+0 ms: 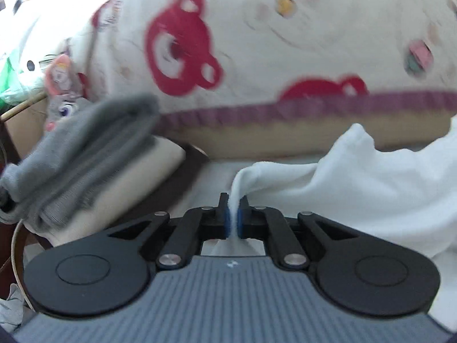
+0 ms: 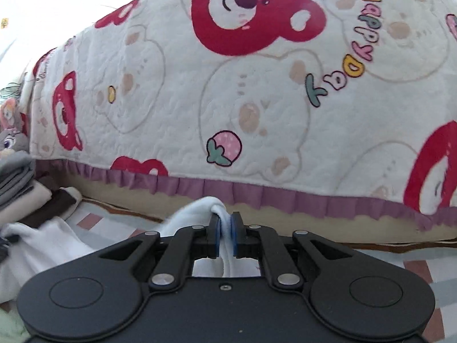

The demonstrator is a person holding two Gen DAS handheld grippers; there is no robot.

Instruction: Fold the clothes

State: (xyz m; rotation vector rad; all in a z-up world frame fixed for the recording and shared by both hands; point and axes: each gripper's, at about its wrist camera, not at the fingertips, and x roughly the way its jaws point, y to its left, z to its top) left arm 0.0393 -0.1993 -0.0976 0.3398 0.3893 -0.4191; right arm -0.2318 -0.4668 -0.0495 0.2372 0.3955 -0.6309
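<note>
A white garment (image 1: 357, 185) lies bunched on the surface in front of the bed, to the right in the left wrist view. My left gripper (image 1: 233, 200) is shut on a pinched edge of it, and the cloth runs up between the blue pads. In the right wrist view the same white garment (image 2: 42, 245) spreads away to the left. My right gripper (image 2: 225, 217) is shut on another fold of it, with a rolled edge bulging over the fingertips.
A stack of folded clothes (image 1: 85, 154), grey on cream, sits close on the left; it also shows in the right wrist view as a folded stack (image 2: 17, 177). The bear-print bed cover (image 2: 257, 100) with a purple frill rises right ahead. Plush toys (image 1: 61, 85) sit at the far left. The checked surface (image 2: 414, 265) lies underneath.
</note>
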